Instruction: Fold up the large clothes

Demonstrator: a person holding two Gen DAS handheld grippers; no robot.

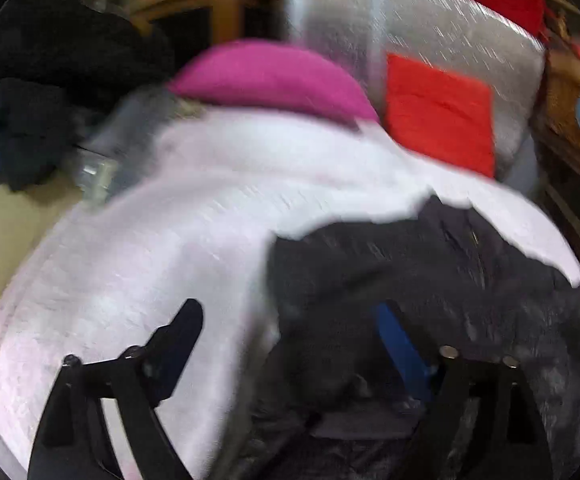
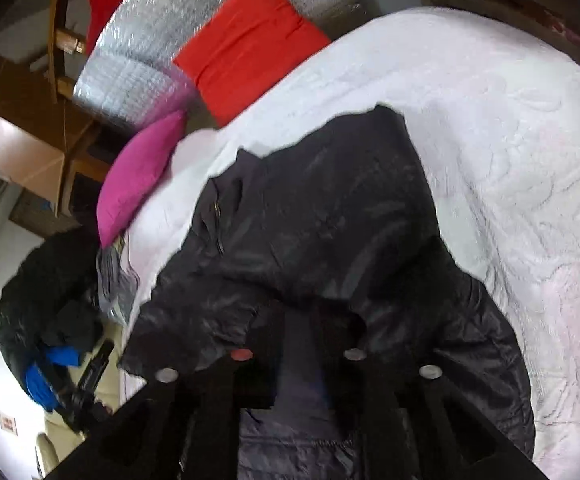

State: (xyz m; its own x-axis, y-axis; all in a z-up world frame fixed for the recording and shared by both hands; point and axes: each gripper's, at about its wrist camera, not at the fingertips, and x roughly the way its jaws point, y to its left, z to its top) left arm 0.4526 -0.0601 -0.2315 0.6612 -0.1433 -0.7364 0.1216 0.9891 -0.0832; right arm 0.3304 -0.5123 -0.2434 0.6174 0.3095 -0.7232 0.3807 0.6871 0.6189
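I note black jacket [image 2: 310,220] crumpled on white bedspread [image 2: 510,152], my left gripper [image 1: 290,332] spread wide over its edge, my right gripper [image 2: 298,332] buried in fabric, grip state undeterminable, magenta pillow [image 1: 269,76] beyond.

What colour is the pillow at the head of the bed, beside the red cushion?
Magenta pink. The pillow shows sharpest in the right wrist view, next to the red cushion.

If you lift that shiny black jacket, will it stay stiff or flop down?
The black jacket probably flops: it lies crumpled in soft folds on the white bedspread. Its glossy fabric looks slippery, and its quilted padding suggests it is light.
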